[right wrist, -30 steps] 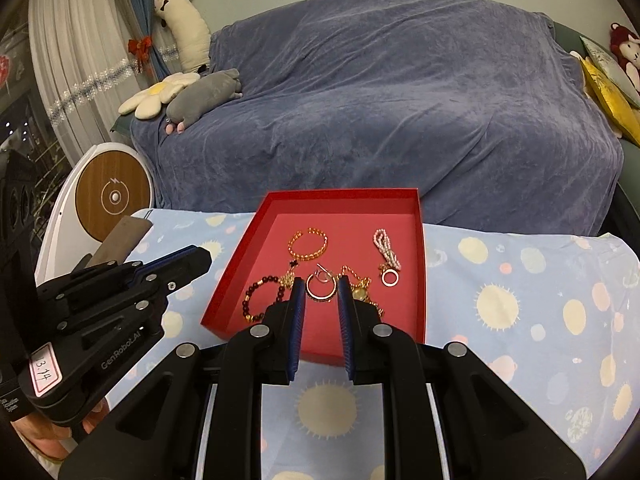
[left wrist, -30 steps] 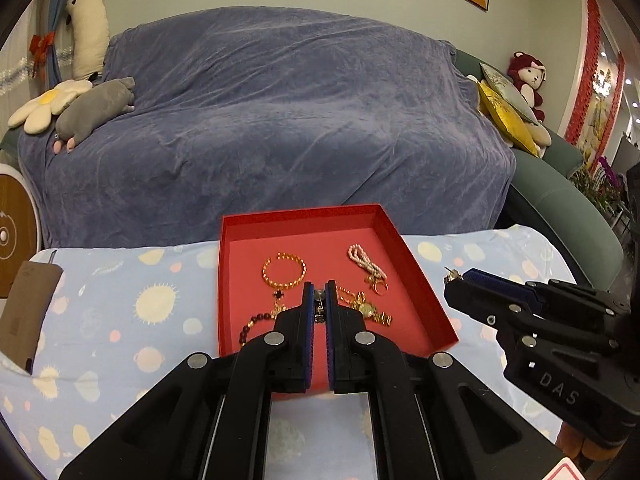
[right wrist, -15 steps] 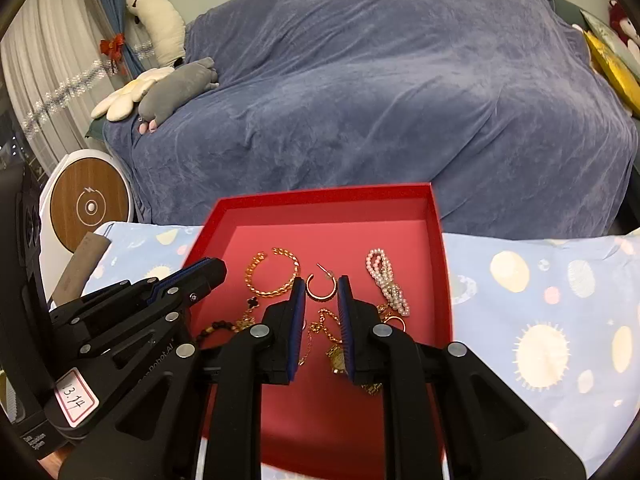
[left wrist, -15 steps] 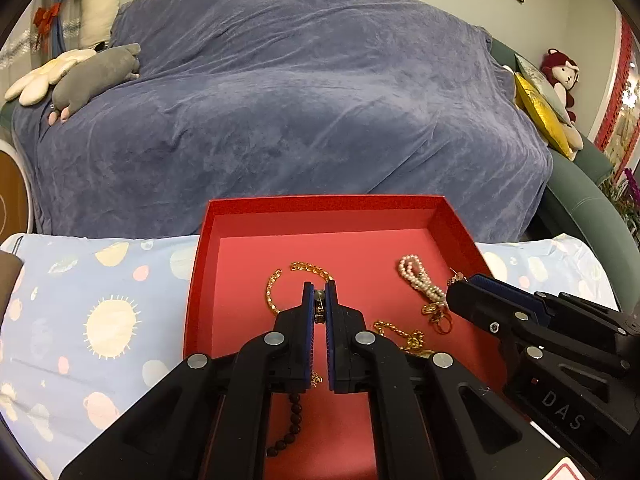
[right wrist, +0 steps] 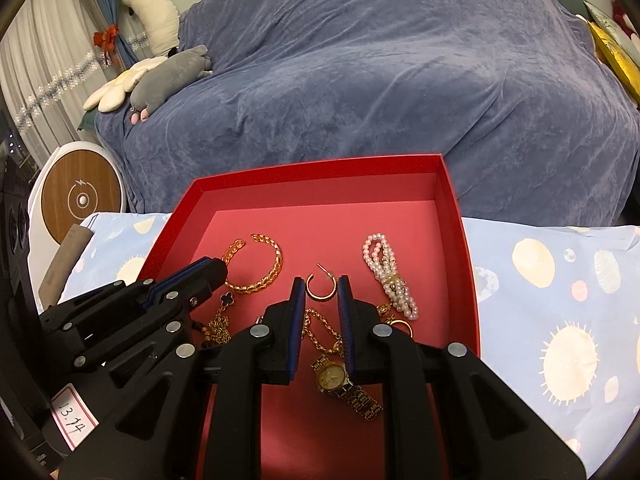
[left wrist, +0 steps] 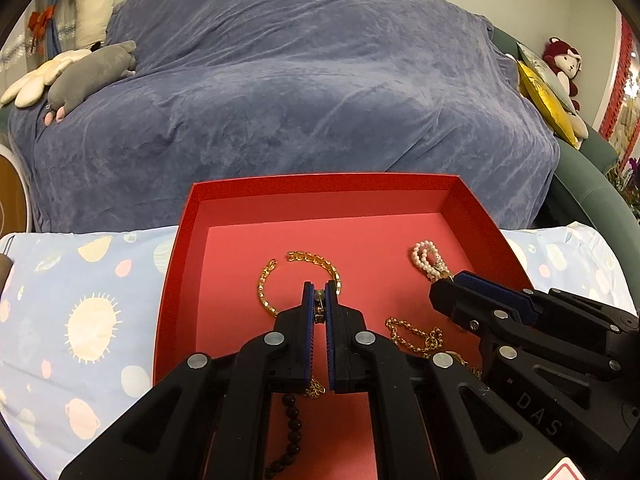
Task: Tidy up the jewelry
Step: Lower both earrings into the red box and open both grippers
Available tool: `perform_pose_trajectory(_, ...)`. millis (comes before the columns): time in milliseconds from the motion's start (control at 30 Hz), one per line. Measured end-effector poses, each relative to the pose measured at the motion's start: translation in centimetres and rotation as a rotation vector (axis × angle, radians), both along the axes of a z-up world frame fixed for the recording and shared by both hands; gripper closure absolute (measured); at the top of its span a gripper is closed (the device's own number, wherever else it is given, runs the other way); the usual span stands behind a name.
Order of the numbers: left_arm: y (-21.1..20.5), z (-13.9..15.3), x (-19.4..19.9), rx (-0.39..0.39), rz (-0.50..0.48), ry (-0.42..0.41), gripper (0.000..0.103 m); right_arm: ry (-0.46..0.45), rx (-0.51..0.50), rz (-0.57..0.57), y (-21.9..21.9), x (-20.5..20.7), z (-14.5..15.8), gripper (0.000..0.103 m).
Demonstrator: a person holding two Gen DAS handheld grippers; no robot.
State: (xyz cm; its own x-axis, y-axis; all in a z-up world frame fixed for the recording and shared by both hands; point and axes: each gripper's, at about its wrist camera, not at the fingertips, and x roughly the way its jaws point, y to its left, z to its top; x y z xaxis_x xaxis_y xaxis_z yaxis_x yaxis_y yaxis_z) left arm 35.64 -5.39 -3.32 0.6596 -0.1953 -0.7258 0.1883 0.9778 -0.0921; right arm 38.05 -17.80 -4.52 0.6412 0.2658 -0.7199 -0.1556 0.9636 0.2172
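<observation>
A red tray (left wrist: pixel 180 240) (right wrist: pixel 452 208) holds the jewelry. My left gripper (left wrist: pixel 319 300) is shut on a small metal piece, a little above a gold chain bracelet (left wrist: pixel 264 288) (right wrist: pixel 276 256). My right gripper (right wrist: pixel 321 286) is open, its fingertips on either side of a gold hoop earring (right wrist: pixel 320 290). A pearl bracelet (left wrist: pixel 426 258) (right wrist: pixel 386 272), a gold watch (right wrist: pixel 340 376), a gold chain (left wrist: pixel 412 336), a black clover pendant (right wrist: pixel 227 300) and dark beads (left wrist: pixel 292 420) also lie in the tray.
The tray sits on a light blue cloth with sun prints (left wrist: pixel 92 320) (right wrist: pixel 560 320). Behind it is a sofa under a blue-grey cover (left wrist: pixel 300 80) with plush toys (left wrist: pixel 88 72). A round wood-faced device (right wrist: pixel 80 200) stands at the left.
Both grippers have moved forward over the tray and lower toward the jewelry. The left stays shut on its small piece; the right stays open, now at the hoop earring.
</observation>
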Motion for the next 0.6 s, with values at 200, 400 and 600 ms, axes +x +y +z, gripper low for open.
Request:
perform_pose_trajectory(200,0.1,-0.1,0.1,-0.002,0.003,0.005,0.1,0.001,0.009,0.005,0.0,0.2,0.0,0.087)
perform_pose_trajectory(400,0.3,0.0,0.2,0.006,0.033,-0.001,0.088,-0.01,-0.013,0.003,0.3,0.2,0.0,0.08)
perform_pose_trajectory(600,0.9,1.5,-0.4,0.039,0.081,-0.041,0.063,-0.025,-0.019,-0.04,-0.5,-0.8,1.3,0.066)
